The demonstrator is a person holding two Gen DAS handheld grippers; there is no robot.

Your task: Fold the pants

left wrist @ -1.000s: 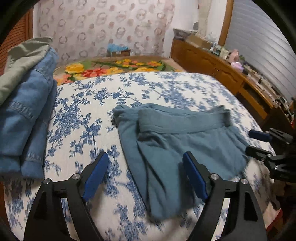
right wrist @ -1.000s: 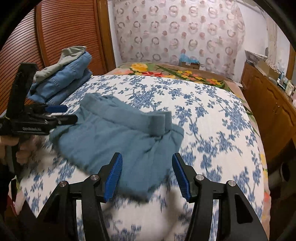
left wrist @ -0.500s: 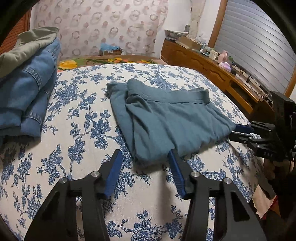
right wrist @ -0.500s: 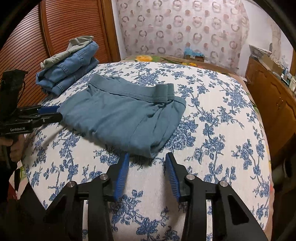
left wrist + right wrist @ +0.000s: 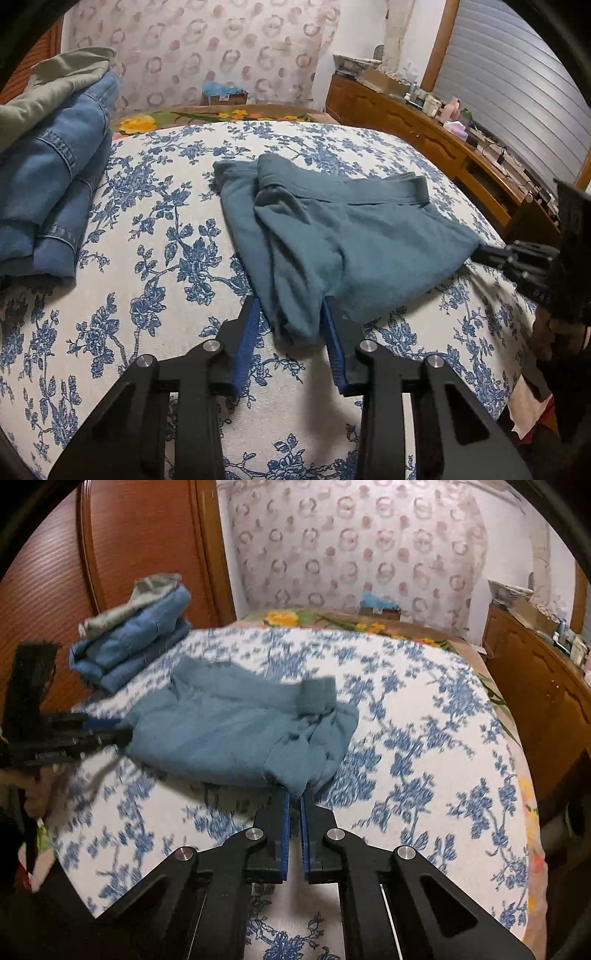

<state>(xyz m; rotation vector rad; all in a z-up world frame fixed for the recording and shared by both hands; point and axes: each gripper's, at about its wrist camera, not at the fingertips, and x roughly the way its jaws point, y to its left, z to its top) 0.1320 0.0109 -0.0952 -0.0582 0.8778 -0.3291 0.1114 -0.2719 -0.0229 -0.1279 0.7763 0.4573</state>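
Pants (image 5: 332,236) on bed (image 5: 155,258), jeans (image 5: 48,184) left

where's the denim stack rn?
The folded jeans sit at the far left of the bed in the left wrist view, under a grey-green garment, apart from the teal pants and next to the wooden wardrobe.

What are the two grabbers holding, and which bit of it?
Both hold the teal pants. The right hand-held gripper pinches one near corner; the left hand-held gripper is closing on the other bunched corner.
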